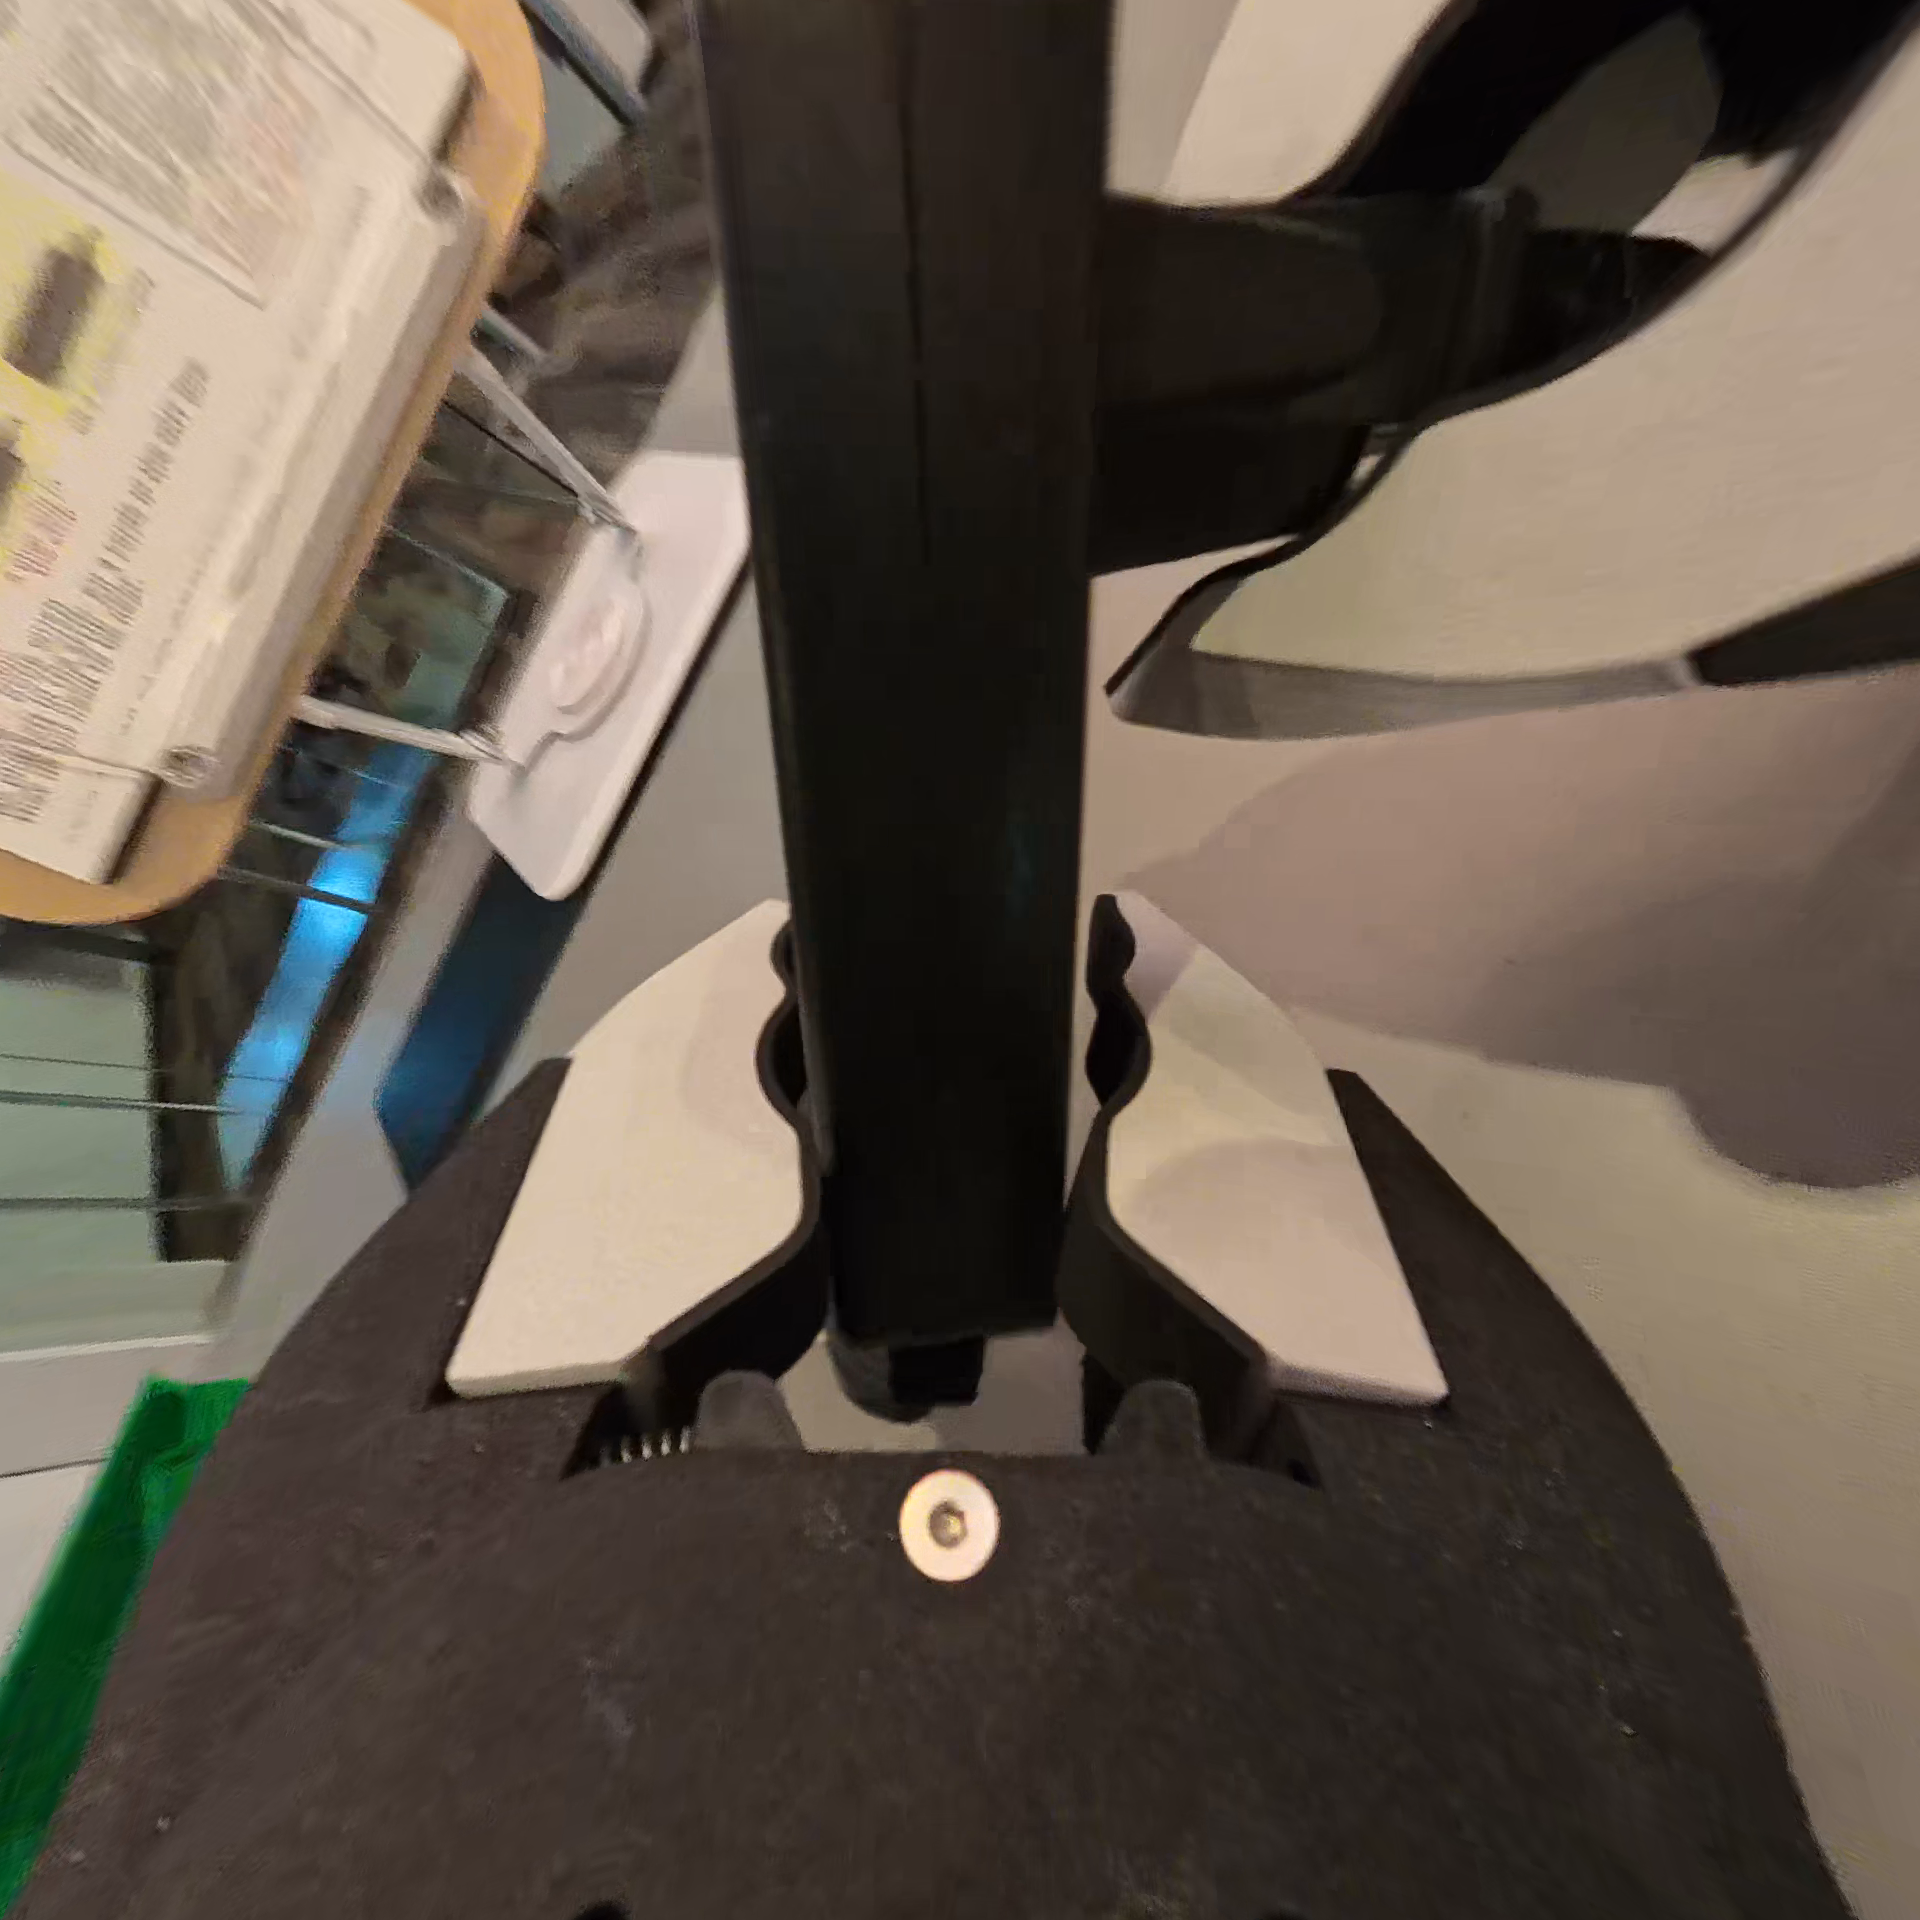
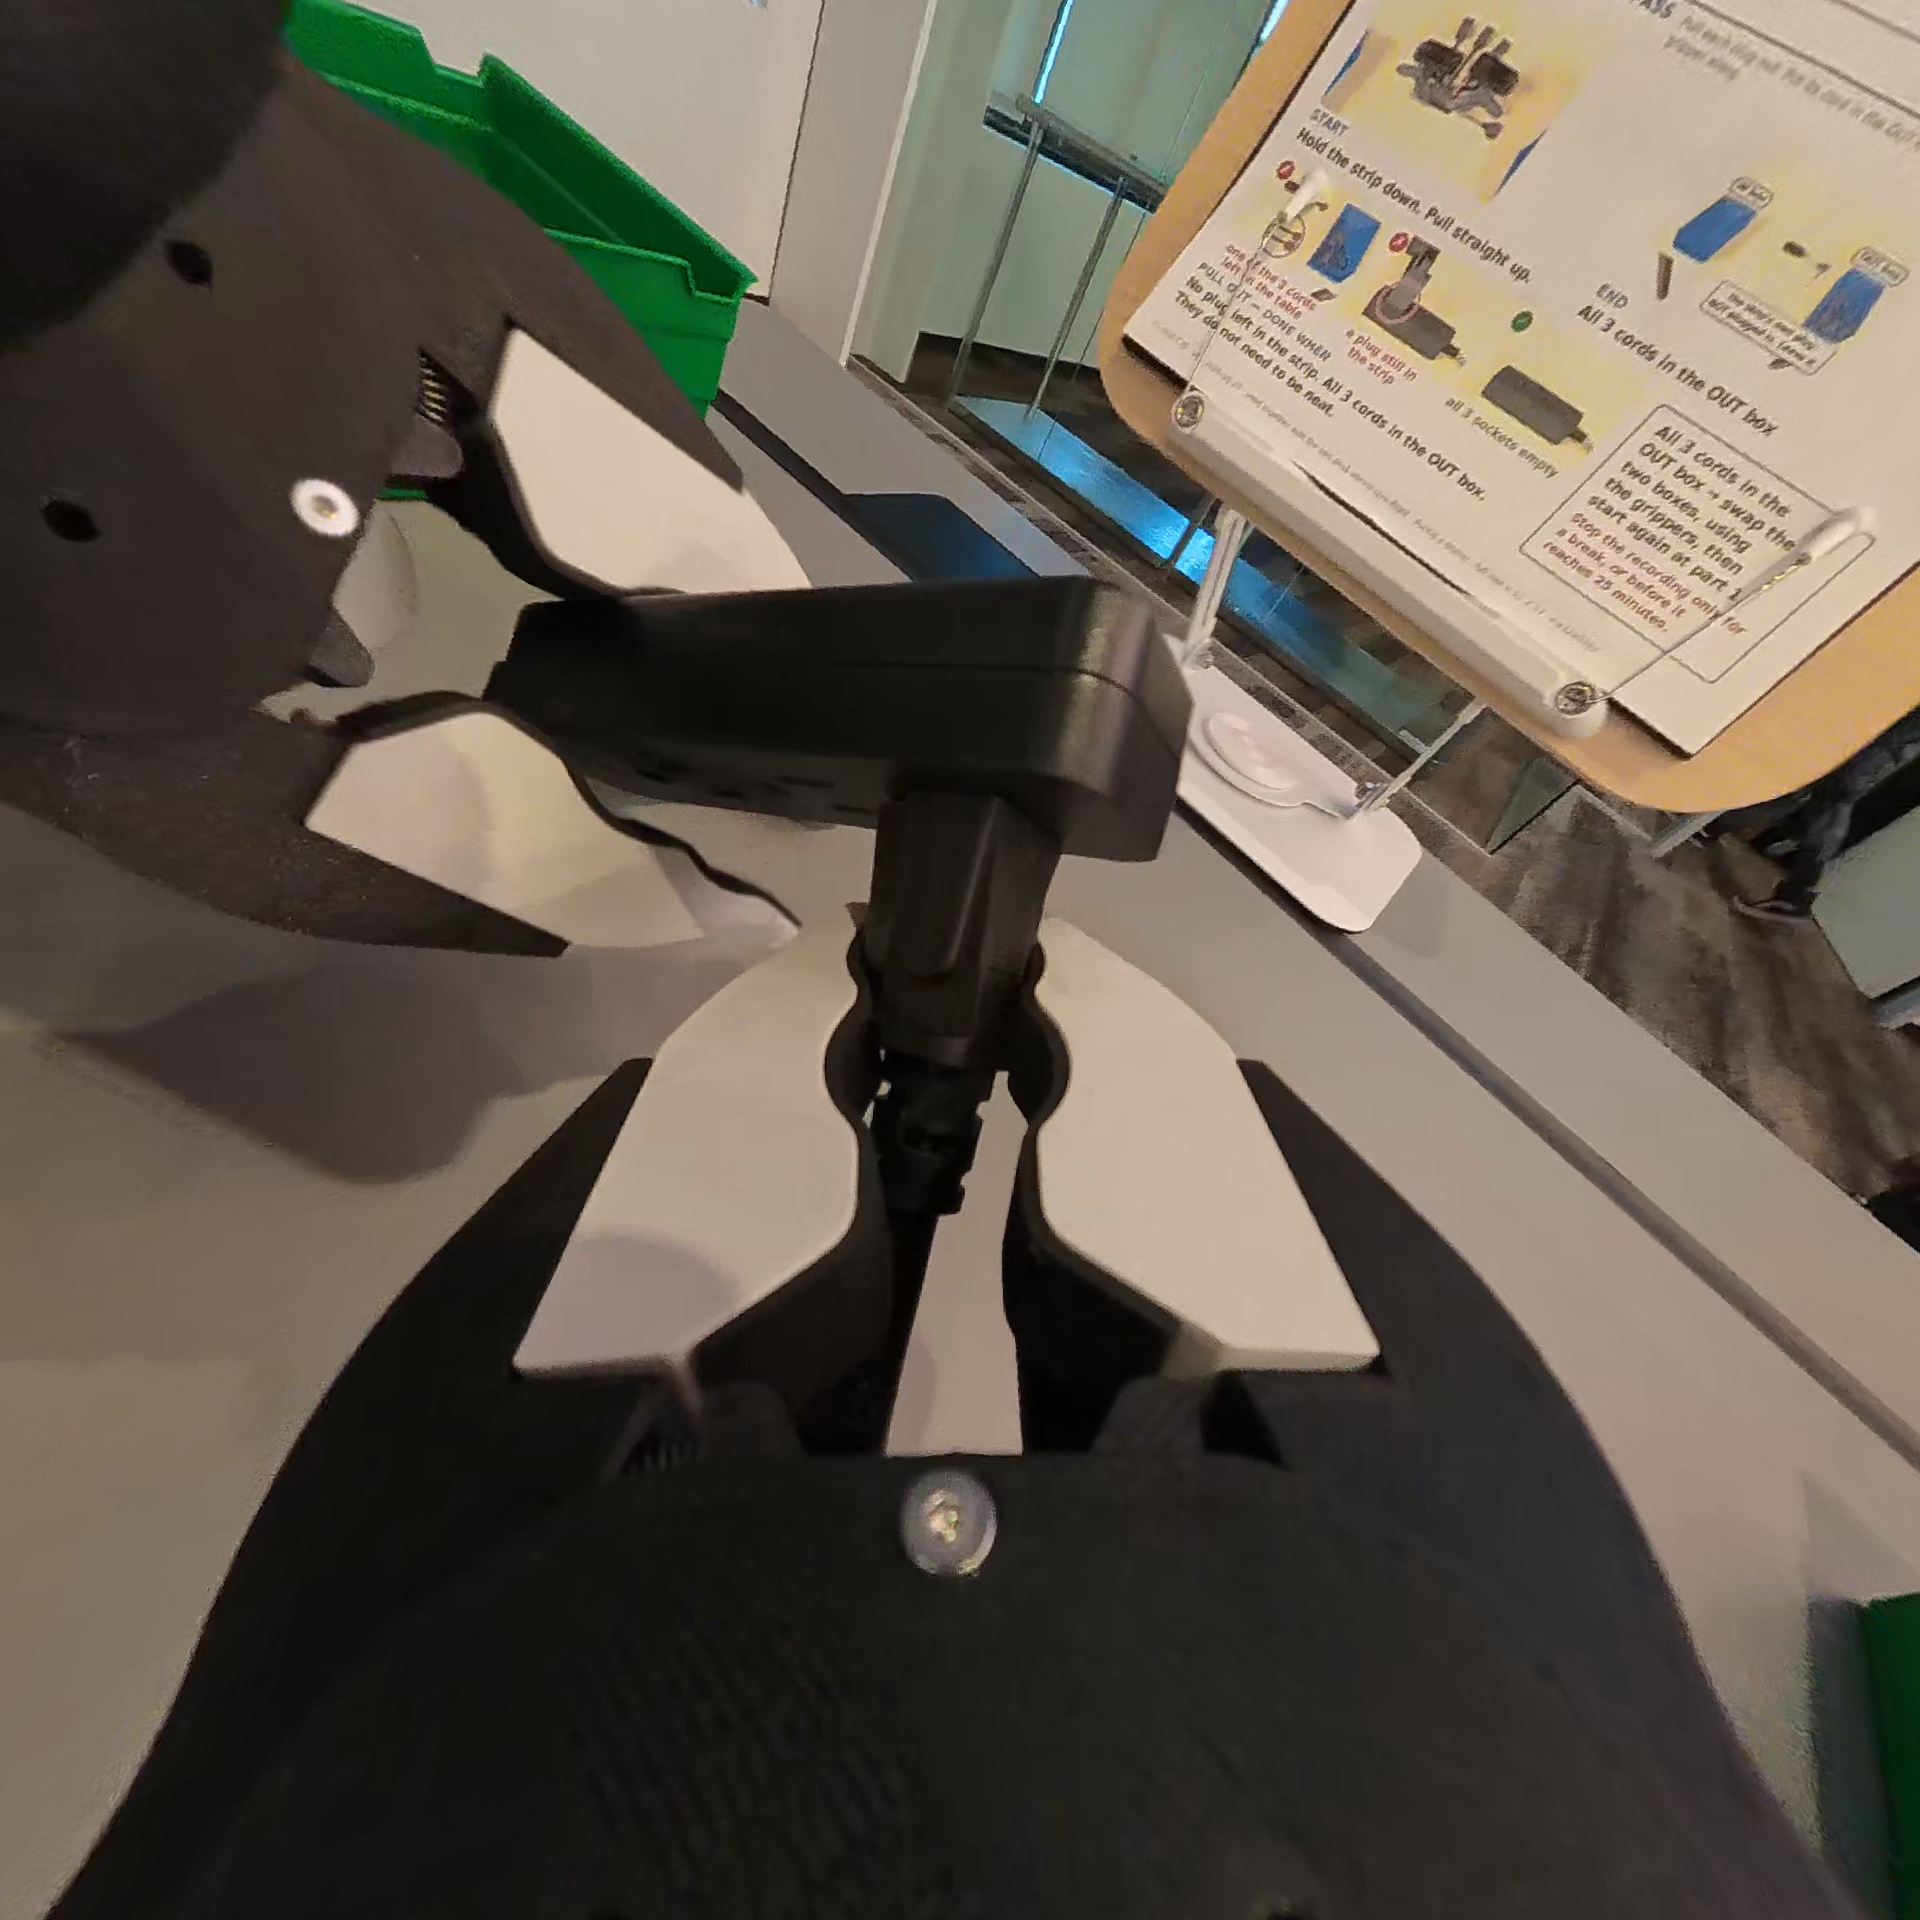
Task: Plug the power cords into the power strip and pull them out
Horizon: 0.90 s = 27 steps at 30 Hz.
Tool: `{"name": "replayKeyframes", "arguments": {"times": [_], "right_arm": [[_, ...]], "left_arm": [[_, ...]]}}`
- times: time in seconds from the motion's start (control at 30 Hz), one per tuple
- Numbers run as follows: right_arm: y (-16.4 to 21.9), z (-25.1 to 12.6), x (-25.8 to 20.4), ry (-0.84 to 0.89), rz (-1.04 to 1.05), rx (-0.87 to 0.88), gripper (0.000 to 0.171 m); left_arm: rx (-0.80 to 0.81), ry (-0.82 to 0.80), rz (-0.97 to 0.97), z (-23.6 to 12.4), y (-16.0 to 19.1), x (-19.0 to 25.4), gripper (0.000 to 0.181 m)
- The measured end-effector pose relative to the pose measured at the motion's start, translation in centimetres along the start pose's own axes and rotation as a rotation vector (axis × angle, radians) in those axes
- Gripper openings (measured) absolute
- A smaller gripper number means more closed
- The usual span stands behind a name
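- We hold the black power strip (image 1: 914,623) in our left gripper (image 1: 940,1039). The fingers (image 1: 665,1122) are closed tight on its two long sides, near one end.
- The strip is up in the air over the gray counter (image 2: 1455,1039), not lying on it.
- Our right gripper (image 2: 951,1023) holds a black plug (image 2: 951,935). Its fingers (image 2: 1122,1122) are pinched narrow around the plug's body, just under the strip.
- The plug touches the strip at the far end. We cannot tell if it is pushed all the way in.
- The cord (image 2: 914,1195) runs back between the right fingers. It looks soft and bendy, so we think pulling on it is a bad idea. The hard plug body is the better place to hold.
- The strip looks stiff, smooth and light. It may slip or twist, so a firm hold on the flat sides should help.
- A sign on a stand (image 2: 1538,343) and a green bin (image 2: 582,197) sit at the back.
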State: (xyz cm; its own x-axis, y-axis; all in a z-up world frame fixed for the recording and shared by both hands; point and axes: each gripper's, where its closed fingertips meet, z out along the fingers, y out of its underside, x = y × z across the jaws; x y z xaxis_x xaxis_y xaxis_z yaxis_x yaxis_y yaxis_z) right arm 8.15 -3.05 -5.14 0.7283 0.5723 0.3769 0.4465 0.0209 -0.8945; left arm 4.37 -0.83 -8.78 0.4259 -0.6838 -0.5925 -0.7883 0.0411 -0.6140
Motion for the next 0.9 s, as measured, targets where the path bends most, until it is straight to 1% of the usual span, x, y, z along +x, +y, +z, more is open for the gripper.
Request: {"name": "replayKeyframes", "arguments": {"times": [0.07,0.17,0.33,0.43,0.5,0.57,0.67,0.7,0.73,0.77,0.83,0.87,0.9], "right_arm": [[-0.1,0.3,-0.4,0.006,-0.007,-0.002,0.022],[-0.2,0.5,-0.4,0.039,-0.045,-0.011,0.023],[0.0,0.4,0.1,0.101,-0.066,-0.027,0.022],[-0.3,0.3,0.5,0.12,-0.008,-0.032,0.021],[-0.6,-0.4,1.4,0.109,0.085,-0.014,0.021],[-0.4,-1.1,1.8,0.061,0.148,-0.047,0.02],[0.3,-1.7,1.8,-0.024,0.249,-0.133,0.022],[0.5,-2.0,1.9,-0.052,0.281,-0.154,0.021],[0.5,-2.3,1.9,-0.08,0.318,-0.164,0.02],[0.5,-2.6,1.8,-0.125,0.358,-0.196,0.02],[0.1,-3.9,0.9,-0.299,0.452,-0.35,0.02],[-0.8,-4.7,0.7,-0.386,0.477,-0.4,0.021],[-1.7,-5.4,0.7,-0.462,0.487,-0.439,0.022]], "left_arm": [[0.006,0.011,-0.036,0.5,0.5,-0.2,0.053],[-0.044,-0.01,-0.044,1.2,1.4,-0.4,0.053],[0.014,-0.029,-0.066,1.9,1.0,-0.4,0.053],[-0.037,-0.103,-0.051,1.9,2.3,-1.9,0.054],[-0.065,-0.1,-0.073,1.8,3.2,-2.5,0.044],[-0.036,-0.028,-0.083,1.4,2.7,-1.9,0.027],[-0.081,0.05,0.013,0.3,2.1,-0.7,0.02],[-0.086,0.102,0.009,-0.5,1.6,-0.1,0.018],[-0.112,0.178,-0.01,-1.3,1.2,0.7,0.017],[-0.175,0.27,-0.024,-2.3,1.3,1.6,0.016],[-0.324,0.45,-0.024,-5.1,1.4,3.0,0.014],[-0.367,0.534,-0.055,-6.7,0.7,3.4,0.014],[-0.376,0.622,-0.103,-8.3,-0.4,3.9,0.013]]}}
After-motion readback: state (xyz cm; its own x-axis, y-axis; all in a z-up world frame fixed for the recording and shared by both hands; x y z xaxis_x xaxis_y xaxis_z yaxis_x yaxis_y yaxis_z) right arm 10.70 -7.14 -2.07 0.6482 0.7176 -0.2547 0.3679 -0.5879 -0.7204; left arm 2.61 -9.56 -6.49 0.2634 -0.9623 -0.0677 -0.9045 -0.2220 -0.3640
